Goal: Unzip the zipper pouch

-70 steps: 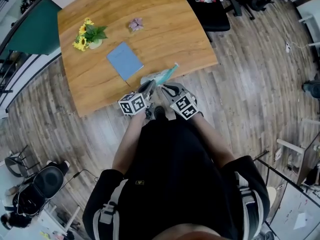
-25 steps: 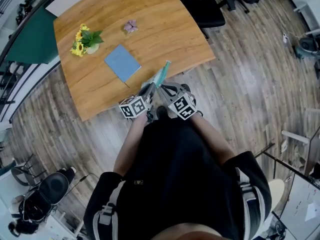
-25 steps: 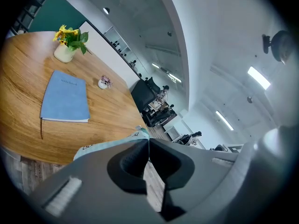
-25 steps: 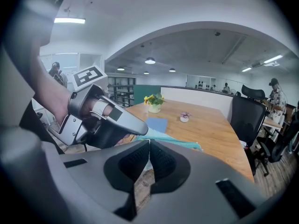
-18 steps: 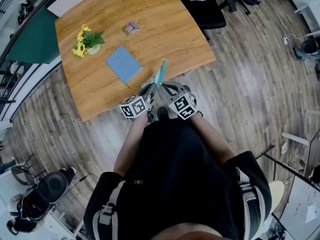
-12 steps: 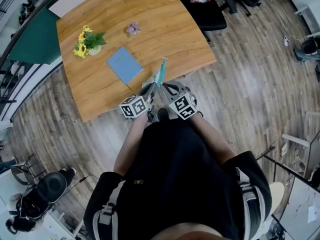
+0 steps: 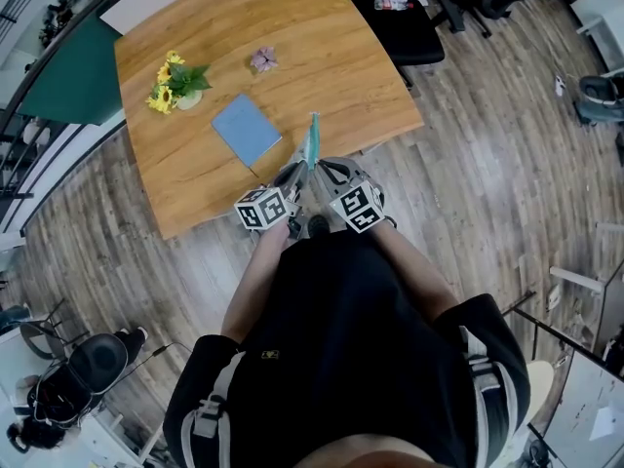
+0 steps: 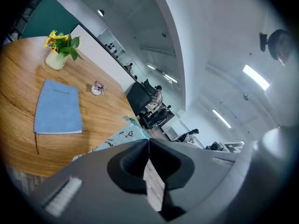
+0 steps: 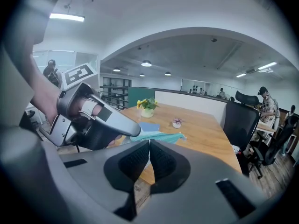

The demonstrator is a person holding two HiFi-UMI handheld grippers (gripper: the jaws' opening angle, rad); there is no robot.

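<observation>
Zipper pouch sits edge-on over the near edge of the table, poking away from both grippers. Left gripper is clamped tight on its near end, and right gripper is pinched onto it just beside.

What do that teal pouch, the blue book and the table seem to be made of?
Pouch: probably soft fabric with small printed figures; its edge ripples limply.
Blue book: matte cover, perhaps paper or faux leather; flat colour, no glare.
Table: wood or wood-look laminate; streaky grain, smooth satin top.
</observation>
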